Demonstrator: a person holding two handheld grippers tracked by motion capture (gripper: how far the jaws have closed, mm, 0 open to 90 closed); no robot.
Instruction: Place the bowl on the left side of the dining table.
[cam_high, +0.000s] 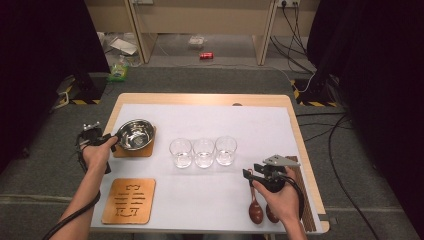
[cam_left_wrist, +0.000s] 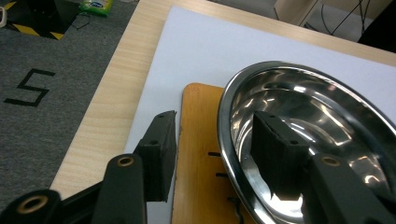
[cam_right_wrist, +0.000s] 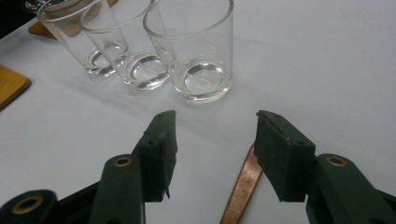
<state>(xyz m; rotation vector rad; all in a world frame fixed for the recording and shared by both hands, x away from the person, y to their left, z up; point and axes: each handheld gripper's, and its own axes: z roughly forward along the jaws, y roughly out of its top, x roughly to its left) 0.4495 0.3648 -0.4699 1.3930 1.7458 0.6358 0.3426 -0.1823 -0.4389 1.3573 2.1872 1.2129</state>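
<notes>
At the left of the high view, the left gripper (cam_high: 114, 141) sits at the near-left rim of a steel bowl (cam_high: 135, 133), which rests on a wooden coaster (cam_high: 134, 149) in the middle-left of the frame. In the left gripper view its jaws are spread and straddle the rim – one pad outside over the coaster (cam_left_wrist: 201, 154), the other inside the bowl (cam_left_wrist: 308, 135) – and neither pad appears to press on the metal. The bowl looks set down and let go.

To finish this release well, the person would best draw the left gripper straight up and back, keeping the jaws wide so the inner pad clears the rim without dragging the bowl off the coaster.

At the lower right of the high view, the right gripper (cam_high: 250, 172) hovers over the white mat (cam_high: 250, 120) with its jaws spread and nothing between them. Below it lie two wooden spoons (cam_high: 256, 207); in the right gripper view a spoon handle (cam_right_wrist: 243, 186) runs up between the jaws, underneath them. Three empty glasses (cam_high: 203, 152) stand in a row at the centre, and a second, bare coaster (cam_high: 129, 200) lies at the lower left – likely meant for something yet to be placed.
</notes>
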